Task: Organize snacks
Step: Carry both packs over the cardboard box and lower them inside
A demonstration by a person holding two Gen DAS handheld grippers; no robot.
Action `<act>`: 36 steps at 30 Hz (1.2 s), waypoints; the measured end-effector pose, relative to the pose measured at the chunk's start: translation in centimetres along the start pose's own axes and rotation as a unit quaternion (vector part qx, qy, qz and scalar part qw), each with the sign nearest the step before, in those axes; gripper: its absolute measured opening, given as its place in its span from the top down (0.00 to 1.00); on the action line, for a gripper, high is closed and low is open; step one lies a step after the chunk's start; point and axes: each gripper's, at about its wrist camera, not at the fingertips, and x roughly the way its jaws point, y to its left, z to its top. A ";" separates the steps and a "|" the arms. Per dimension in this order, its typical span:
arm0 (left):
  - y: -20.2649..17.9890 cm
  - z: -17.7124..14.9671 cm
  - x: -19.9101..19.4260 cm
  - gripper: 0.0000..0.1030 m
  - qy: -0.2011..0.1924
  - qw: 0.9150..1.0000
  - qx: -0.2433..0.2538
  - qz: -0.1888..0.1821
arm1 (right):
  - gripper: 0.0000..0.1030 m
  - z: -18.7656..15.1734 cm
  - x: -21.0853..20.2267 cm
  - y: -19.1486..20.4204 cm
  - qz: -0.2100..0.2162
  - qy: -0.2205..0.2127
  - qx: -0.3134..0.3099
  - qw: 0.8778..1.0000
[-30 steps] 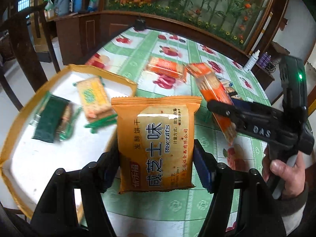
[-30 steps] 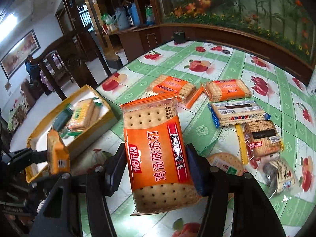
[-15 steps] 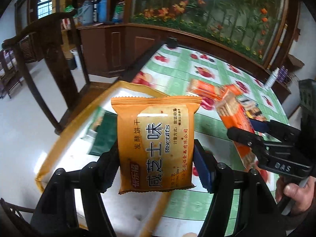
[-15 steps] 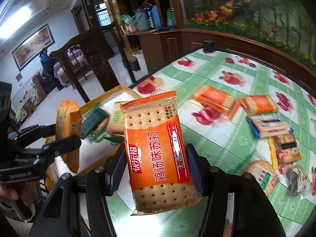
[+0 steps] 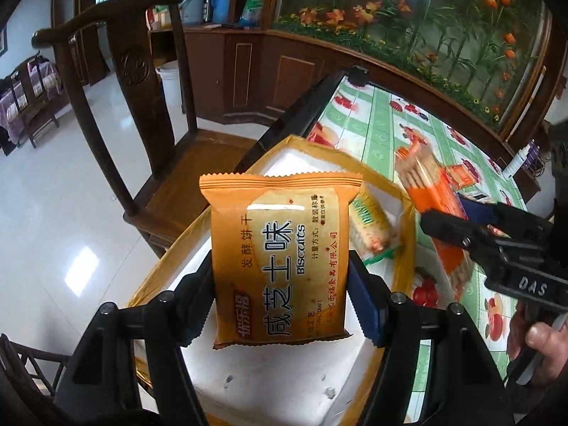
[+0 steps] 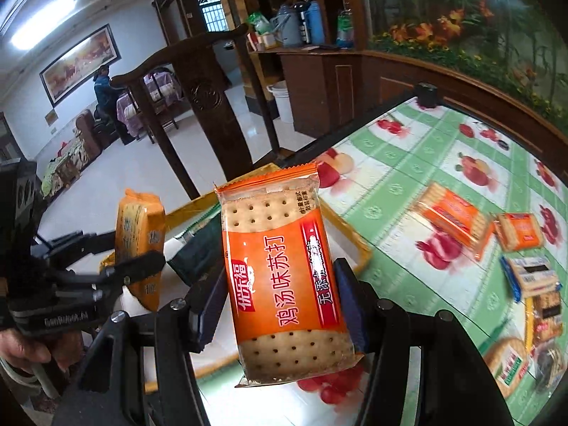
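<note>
Left gripper (image 5: 280,277) clamps yellow biscuit pack (image 5: 280,259) over the tray (image 5: 269,387); right gripper (image 6: 280,301) clamps orange cracker pack (image 6: 284,284) near its edge (transport step). Next: lower, release inside.

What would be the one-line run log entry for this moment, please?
left tool: shut on yellow-orange biscuit packet above yellow-rimmed white box | right tool: shut on orange soda cracker packet | loose snack packets: on table

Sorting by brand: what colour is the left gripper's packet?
Yellow-orange biscuit packet, clearest in the left wrist view.
</note>
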 end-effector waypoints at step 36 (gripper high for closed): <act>2.9 -2.0 3.3 0.31 0.057 0.998 -0.015 0.023 | 0.37 1.2 7.6 5.2 0.050 0.072 0.014 0.996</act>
